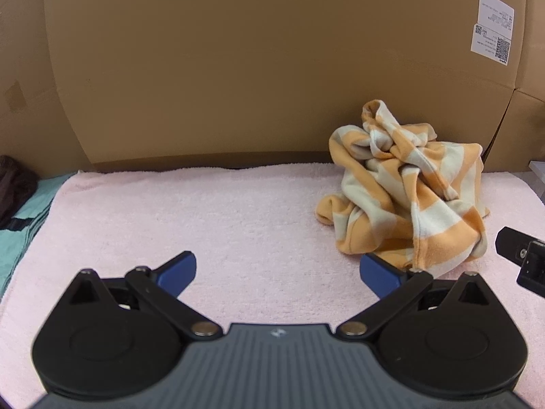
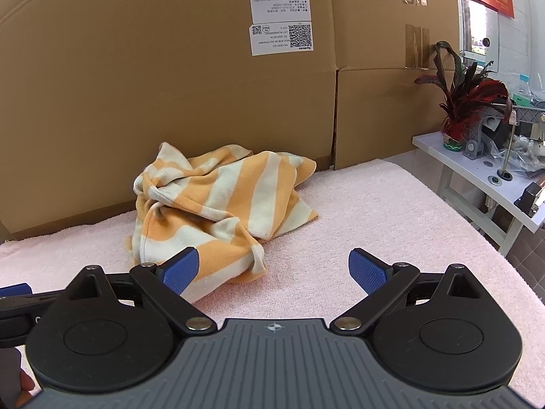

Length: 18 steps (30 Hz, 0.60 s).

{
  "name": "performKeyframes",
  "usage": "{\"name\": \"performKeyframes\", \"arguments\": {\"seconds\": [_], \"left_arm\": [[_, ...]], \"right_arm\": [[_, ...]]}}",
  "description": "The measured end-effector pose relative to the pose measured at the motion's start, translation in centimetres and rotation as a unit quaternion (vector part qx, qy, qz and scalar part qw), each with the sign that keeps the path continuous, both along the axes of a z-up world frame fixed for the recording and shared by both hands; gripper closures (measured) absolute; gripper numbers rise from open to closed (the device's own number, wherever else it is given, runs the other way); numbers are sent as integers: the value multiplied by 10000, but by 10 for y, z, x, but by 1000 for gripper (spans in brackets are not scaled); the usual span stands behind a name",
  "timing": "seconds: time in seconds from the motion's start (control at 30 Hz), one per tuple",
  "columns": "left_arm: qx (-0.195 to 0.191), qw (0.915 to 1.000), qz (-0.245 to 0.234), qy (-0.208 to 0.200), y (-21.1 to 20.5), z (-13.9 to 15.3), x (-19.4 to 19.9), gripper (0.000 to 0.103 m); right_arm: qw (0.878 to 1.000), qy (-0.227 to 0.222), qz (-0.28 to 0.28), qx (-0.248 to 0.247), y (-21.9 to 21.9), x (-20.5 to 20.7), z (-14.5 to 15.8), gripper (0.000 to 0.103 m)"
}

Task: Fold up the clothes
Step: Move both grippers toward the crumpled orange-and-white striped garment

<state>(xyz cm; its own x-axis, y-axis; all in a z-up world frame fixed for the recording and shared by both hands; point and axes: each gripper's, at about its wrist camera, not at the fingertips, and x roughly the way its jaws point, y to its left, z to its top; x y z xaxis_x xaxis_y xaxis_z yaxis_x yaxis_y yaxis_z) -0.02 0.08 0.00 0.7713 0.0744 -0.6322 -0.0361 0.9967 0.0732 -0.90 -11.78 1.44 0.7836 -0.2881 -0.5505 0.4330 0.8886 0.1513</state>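
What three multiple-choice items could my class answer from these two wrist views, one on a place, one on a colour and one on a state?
1. Where does the garment lie?
A. on the pink towel, close to the cardboard wall
B. on the white side table
C. inside a box

2. What colours are its stripes?
A. blue and grey
B. orange and cream
C. red and black

3. How do the left gripper and right gripper stand?
A. both shut on cloth
B. one open, one shut
C. both open, holding nothing

Answers:
1 A, the crumpled heap rests on the towel before the cardboard.
2 B, both views show orange and cream bands.
3 C, bare towel shows between each pair of blue pads.
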Motion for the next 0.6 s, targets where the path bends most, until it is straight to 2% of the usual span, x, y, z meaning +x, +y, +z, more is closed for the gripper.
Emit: {"name": "performKeyframes", "arguments": {"seconds": [0.27,0.4,0.6], "left_arm": [[-107,9999,70,50,16,1,-4,1],[-31,9999,116,5,14,6,9,1],[50,10000,21,-40,21,0,17,1]], "right_arm": [[10000,-14,36,-91,12,2,1,6],[9999,-20,45,-144,15,6,0,6],[9985,-58,122,-531,17,19,2,14]]}}
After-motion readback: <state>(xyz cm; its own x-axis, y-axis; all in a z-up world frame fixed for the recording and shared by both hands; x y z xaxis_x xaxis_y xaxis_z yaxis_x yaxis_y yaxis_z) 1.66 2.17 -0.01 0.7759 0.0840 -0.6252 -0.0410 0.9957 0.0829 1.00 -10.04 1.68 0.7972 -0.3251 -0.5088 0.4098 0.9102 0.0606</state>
